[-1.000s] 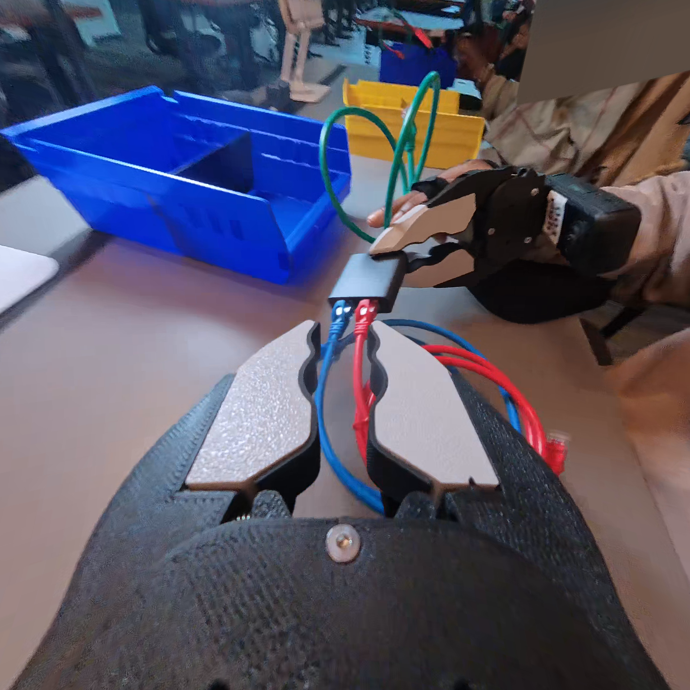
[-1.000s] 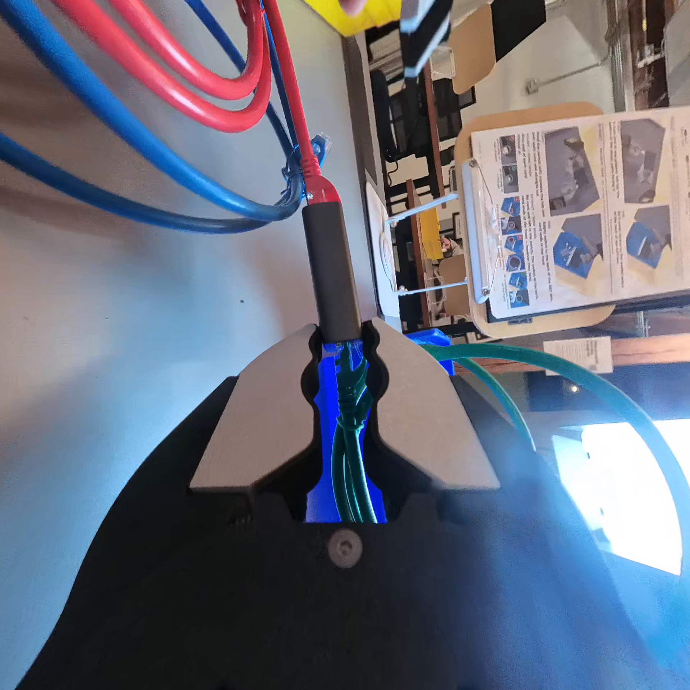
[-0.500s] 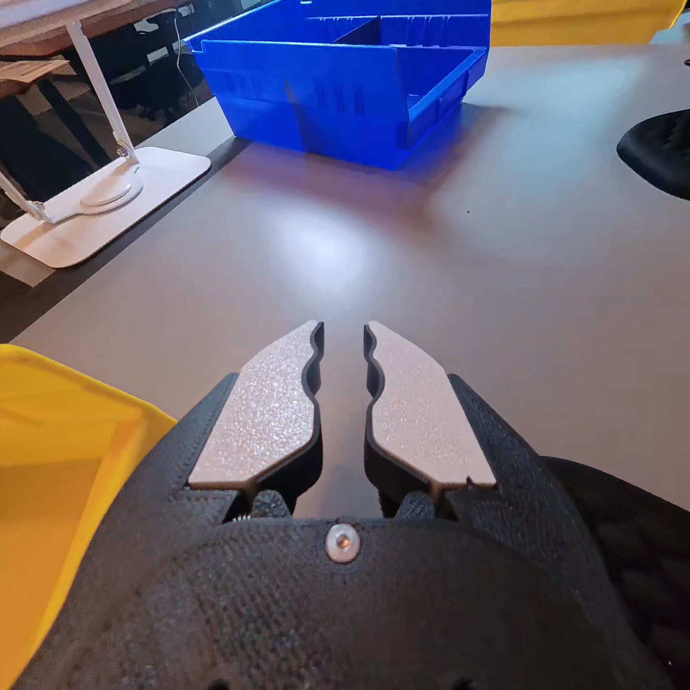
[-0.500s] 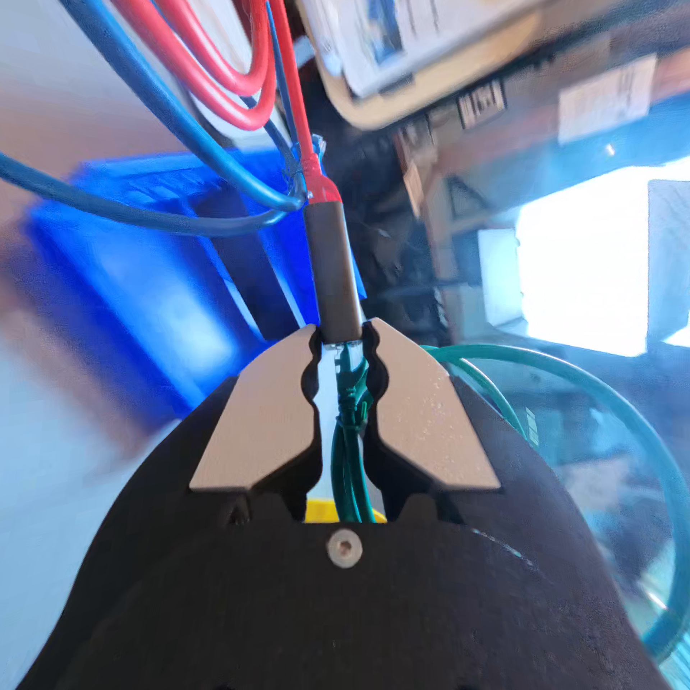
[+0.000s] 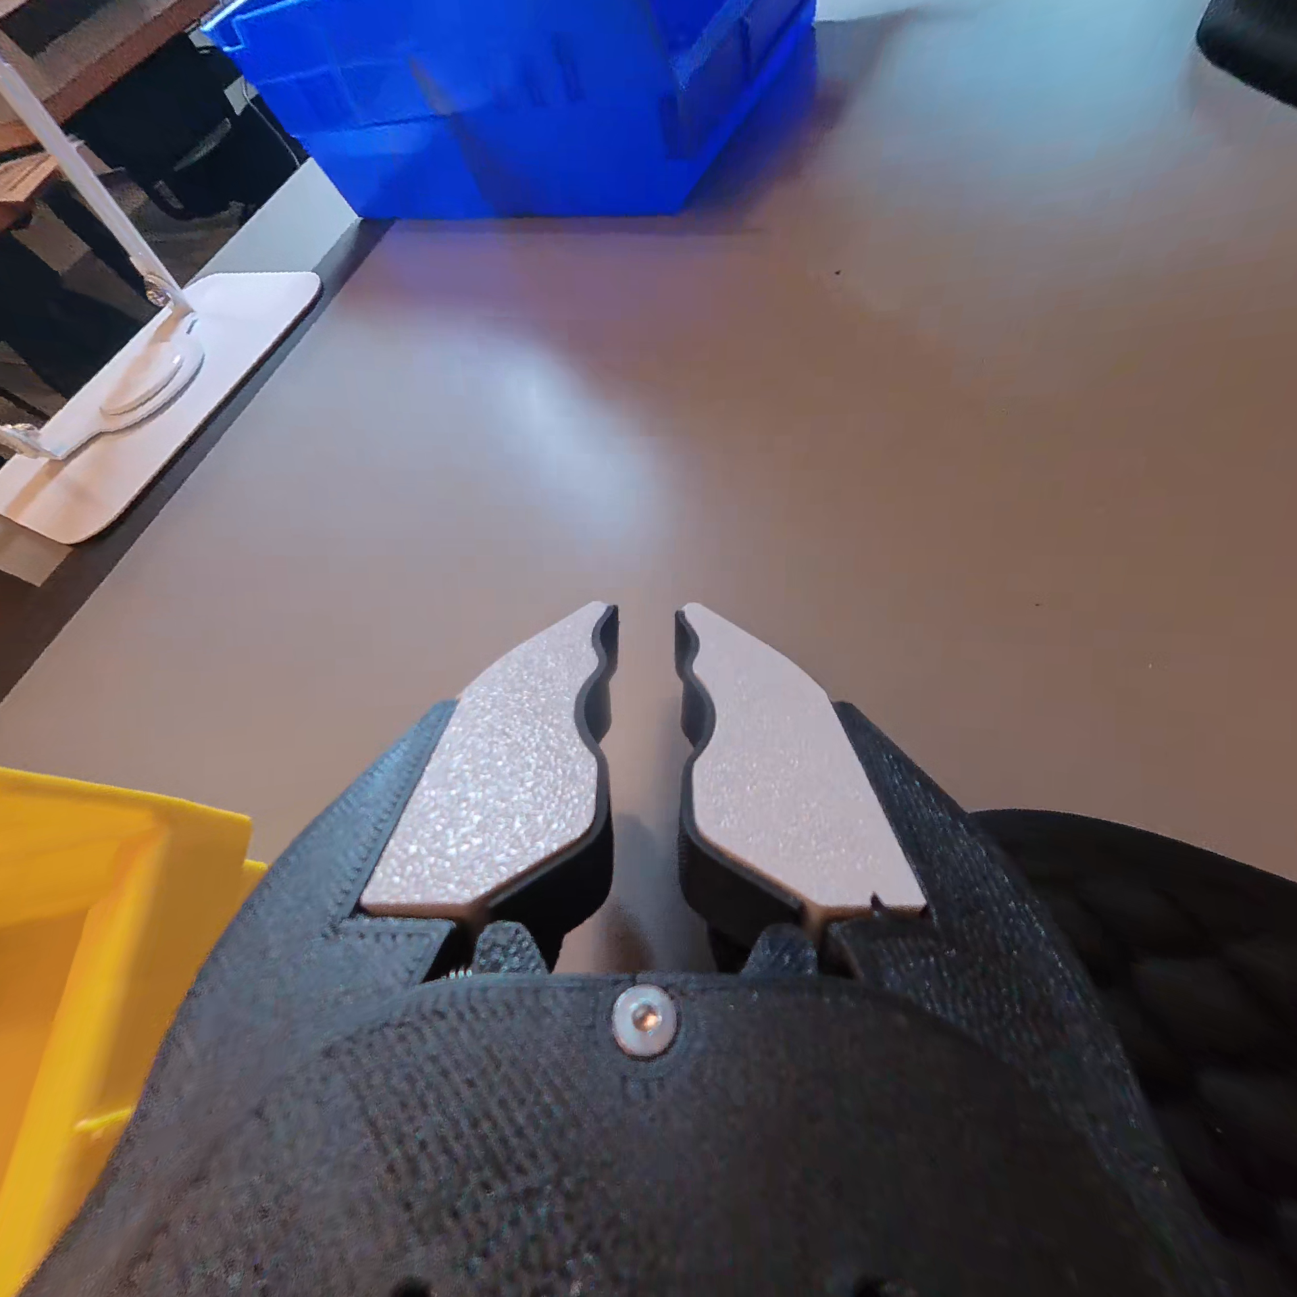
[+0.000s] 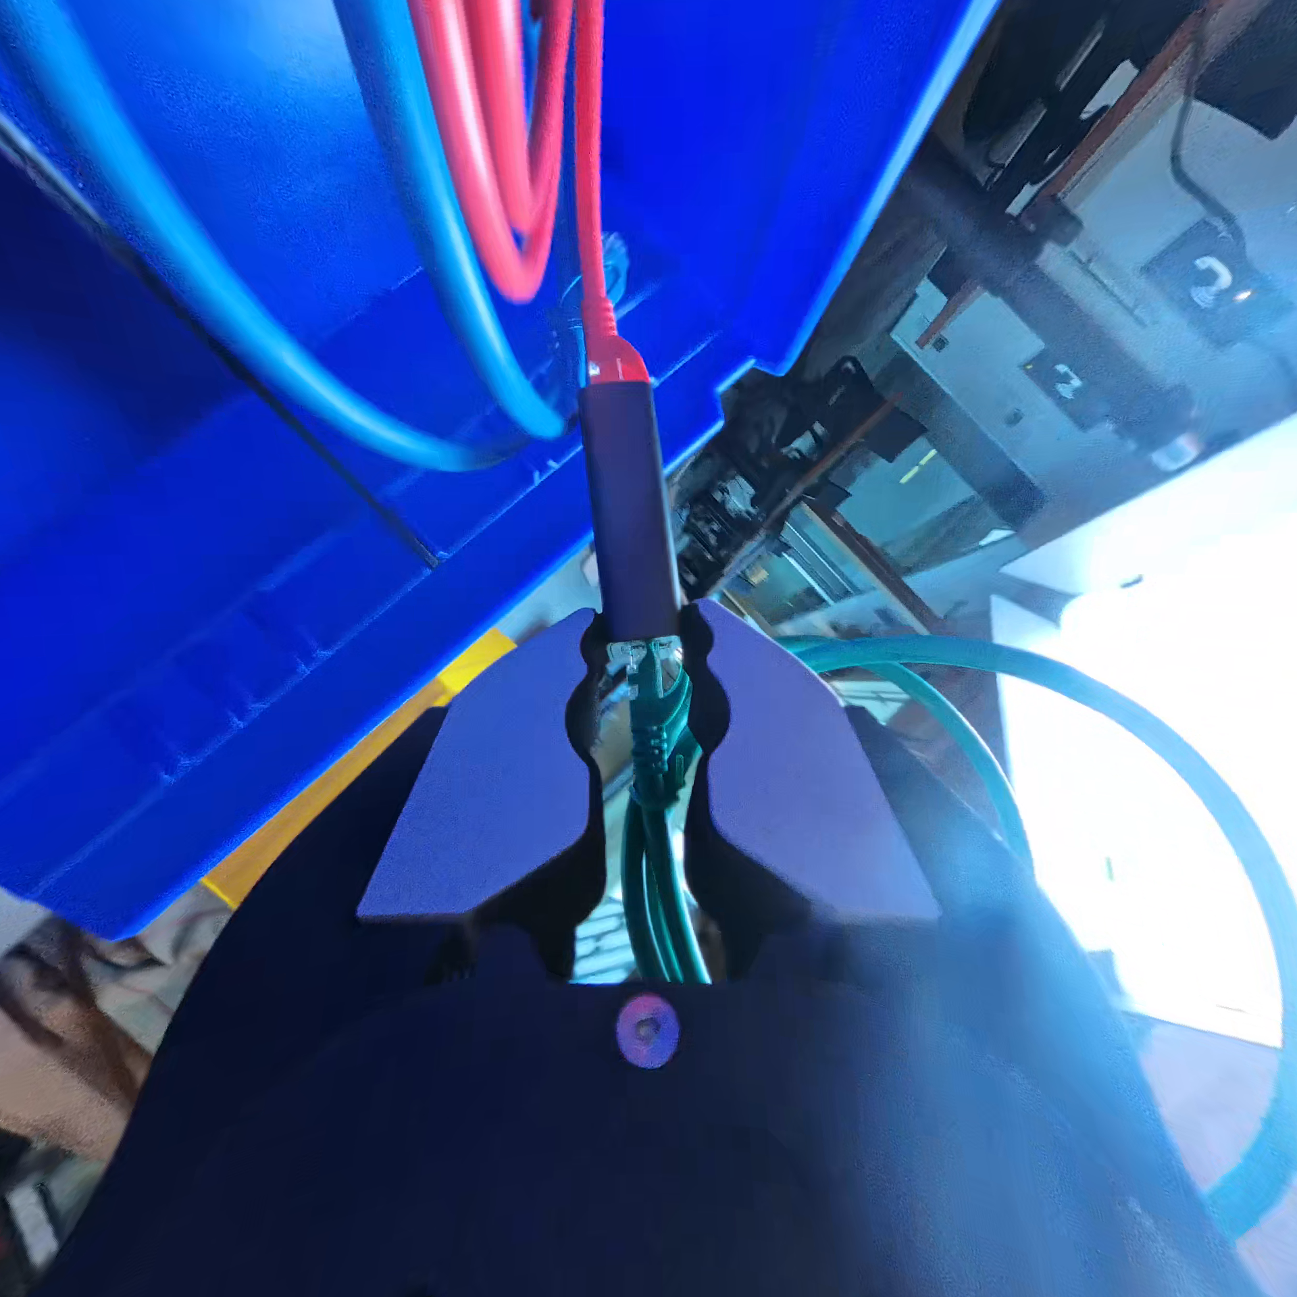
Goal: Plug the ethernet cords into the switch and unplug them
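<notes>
In the right wrist view my right gripper is shut on the near end of the small dark switch and holds it up in the air. A red cord is plugged into the switch's far end, and a blue cord loops beside it. Green cords plug into the near end and run back between my fingers. In the left wrist view my left gripper is empty, its tips a narrow gap apart, low over the brown table. The switch and the cords do not show in that view.
A blue bin stands at the far side of the table and fills the background behind the switch. A yellow bin is close at the left. A white lamp base sits at the left edge. A black textured object lies at the right. One gripper's finger ends stand about 50 cm off the other's. From either gripper's tips it is about 40 cm to the white lamp base.
My left gripper has left the blue and red cords and swung left over bare table beside the yellow bin. My right gripper has lifted and turned the switch toward the blue bin.
</notes>
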The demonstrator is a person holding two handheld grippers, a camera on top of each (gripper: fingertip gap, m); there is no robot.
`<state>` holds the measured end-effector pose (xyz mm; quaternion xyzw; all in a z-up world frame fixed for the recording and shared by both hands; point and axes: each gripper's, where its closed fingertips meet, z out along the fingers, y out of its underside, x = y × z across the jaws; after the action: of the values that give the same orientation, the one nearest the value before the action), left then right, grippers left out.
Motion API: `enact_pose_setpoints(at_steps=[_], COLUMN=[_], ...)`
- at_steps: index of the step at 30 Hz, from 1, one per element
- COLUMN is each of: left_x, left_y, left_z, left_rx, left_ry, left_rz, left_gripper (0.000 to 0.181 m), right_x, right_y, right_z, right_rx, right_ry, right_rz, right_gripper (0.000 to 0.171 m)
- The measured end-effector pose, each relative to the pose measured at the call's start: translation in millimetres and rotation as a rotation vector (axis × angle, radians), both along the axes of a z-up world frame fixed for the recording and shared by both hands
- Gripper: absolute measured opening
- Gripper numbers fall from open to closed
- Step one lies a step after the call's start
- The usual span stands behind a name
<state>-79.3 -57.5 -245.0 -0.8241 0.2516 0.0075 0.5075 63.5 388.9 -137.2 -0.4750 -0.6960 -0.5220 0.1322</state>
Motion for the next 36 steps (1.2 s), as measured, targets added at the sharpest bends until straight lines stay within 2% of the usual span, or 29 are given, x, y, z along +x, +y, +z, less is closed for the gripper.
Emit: enact_pose_setpoints(at_steps=[3, 6, 10, 13, 17, 20, 23, 26, 29, 32, 36], left_x=[4, 4, 2, 1, -6, -26, -53, -90, -121, -144, -169], left_y=[0, 1, 2, 3, 4, 4, -4, -19, -37, -52, -60], left_z=[-5, -6, -5, -3, 1, 17, 38, 48, 45, 25, -6], left_rx=[-0.009, -0.007, -0.002, 0.004, 0.015, 0.06, 0.084, 0.041, -0.061, -0.246, -0.433], left_ry=[0.026, 0.034, 0.031, 0.021, 0.013, 0.019, 0.026, 0.117, 0.197, 0.247, 0.319], left_rz=[-0.013, -0.012, 0.002, 0.015, 0.056, 0.133, 0.218, 0.318, 0.393, 0.427, 0.435], left_gripper=[0.015, 0.015, 0.017, 0.018, 0.02, 0.023, 0.025, 0.034, 0.049, 0.064, 0.067], right_x=[-3, -5, -16, -36, -52, -30, 13, 57, 80, 74, 36], right_y=[5, 6, -10, -40, -117, -164, -184, -179, -172, -163, -159], right_z=[-21, -28, -38, -24, -1, 5, -17, -50, -80, -97, -121], right_rx=[-0.024, -0.016, -0.103, -0.167, -0.426, -0.566, -0.634, -0.619, -0.631, -0.611, -0.669], right_ry=[-0.118, -0.068, 0.205, 0.45, 0.853, 0.999, 0.994, 0.926, 0.869, 0.79, 0.714], right_rz=[0.022, 0.048, 0.094, 0.193, 0.318, 0.374, 0.343, 0.282, 0.242, 0.287, 0.323], right_gripper=[0.021, 0.021, 0.033, 0.044, 0.044, 0.044, 0.047, 0.051, 0.055, 0.058, 0.056])
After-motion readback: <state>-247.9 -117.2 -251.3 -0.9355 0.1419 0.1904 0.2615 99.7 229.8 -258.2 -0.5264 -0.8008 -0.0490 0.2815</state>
